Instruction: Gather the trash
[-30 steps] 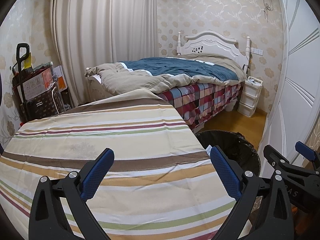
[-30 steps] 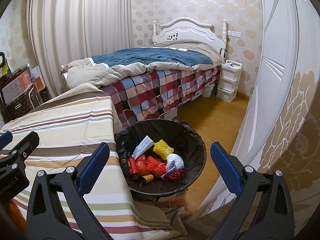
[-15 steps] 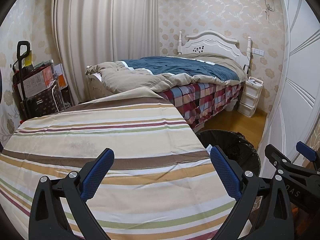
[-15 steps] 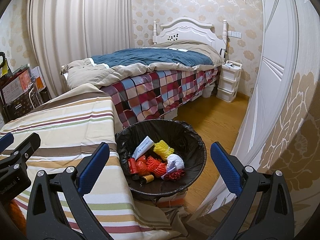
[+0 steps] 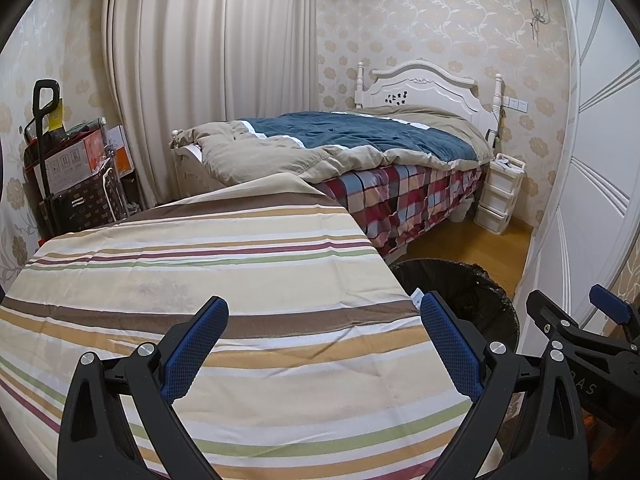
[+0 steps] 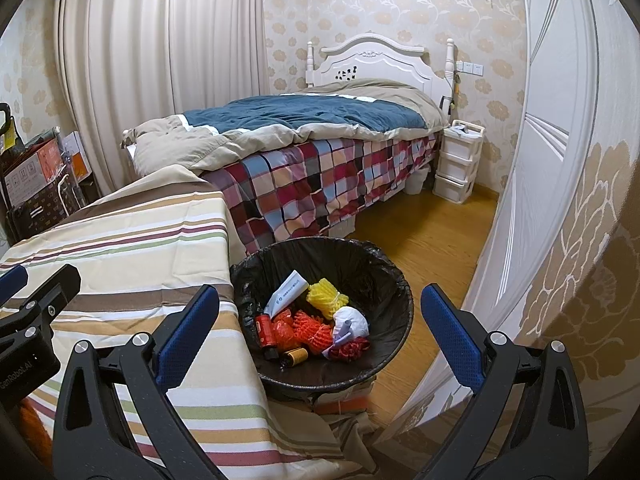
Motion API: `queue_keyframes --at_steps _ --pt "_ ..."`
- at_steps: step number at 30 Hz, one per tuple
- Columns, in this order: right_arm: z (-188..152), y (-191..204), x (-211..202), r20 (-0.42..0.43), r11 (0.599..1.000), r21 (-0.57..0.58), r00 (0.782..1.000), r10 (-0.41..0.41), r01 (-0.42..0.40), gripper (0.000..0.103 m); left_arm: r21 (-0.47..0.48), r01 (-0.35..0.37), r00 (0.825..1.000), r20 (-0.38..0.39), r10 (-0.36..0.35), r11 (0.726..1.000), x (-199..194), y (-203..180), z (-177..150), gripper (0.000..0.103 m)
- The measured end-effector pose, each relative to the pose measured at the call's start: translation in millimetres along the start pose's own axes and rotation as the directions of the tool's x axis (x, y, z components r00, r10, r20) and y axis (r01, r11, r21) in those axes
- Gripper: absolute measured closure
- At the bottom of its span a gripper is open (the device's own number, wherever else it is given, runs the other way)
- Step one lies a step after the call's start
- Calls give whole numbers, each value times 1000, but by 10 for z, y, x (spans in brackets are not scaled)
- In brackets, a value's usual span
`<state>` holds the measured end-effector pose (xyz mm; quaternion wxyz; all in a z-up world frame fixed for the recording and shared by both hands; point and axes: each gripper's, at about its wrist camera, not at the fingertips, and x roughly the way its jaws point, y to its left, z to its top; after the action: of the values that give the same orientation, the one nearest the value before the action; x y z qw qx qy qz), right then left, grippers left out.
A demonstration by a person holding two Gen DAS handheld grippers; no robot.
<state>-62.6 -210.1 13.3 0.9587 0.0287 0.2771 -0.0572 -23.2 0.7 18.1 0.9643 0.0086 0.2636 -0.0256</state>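
Note:
A bin with a black liner (image 6: 400, 284) stands on the floor beside the striped table (image 6: 132, 248). Inside lie a white tube (image 6: 288, 294), a yellow foam net (image 6: 326, 298), orange-red foam nets (image 6: 308, 328), a white crumpled wad (image 6: 354, 320), a red cylinder (image 6: 266, 330) and a small spool (image 6: 296, 356). My right gripper (image 6: 320, 296) hangs open above the bin, holding nothing. My left gripper (image 5: 322, 308) is open over the striped tablecloth (image 5: 200, 264), empty. In the left wrist view the bin (image 5: 472, 292) shows at the table's right edge, and no trash is visible on the cloth.
A bed (image 6: 304, 128) with a blue and tan quilt and checked sheet stands beyond the table. A white drawer unit (image 6: 458, 160) sits by the headboard. White wardrobe doors (image 6: 532, 184) close in the right side. Boxes and a trolley (image 5: 60, 168) are stacked far left.
The left wrist view has drifted very slightly. Both grippers stay open and the trash in the bin has not moved.

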Motion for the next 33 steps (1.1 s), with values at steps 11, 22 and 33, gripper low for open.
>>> queue_keyframes --at_steps 11,22,33 --pt "5 5 -5 0 1000 0 1000 0 0 5 -2 -2 1000 2 2 1000 -6 -57 1 7" --pt "0 2 1 -1 1000 0 1000 0 0 5 -1 2 1000 6 -2 1000 -16 -45 18 7" --pt "3 4 1 0 1000 0 1000 -1 1 5 9 3 1000 3 -3 1000 -21 -72 25 7"
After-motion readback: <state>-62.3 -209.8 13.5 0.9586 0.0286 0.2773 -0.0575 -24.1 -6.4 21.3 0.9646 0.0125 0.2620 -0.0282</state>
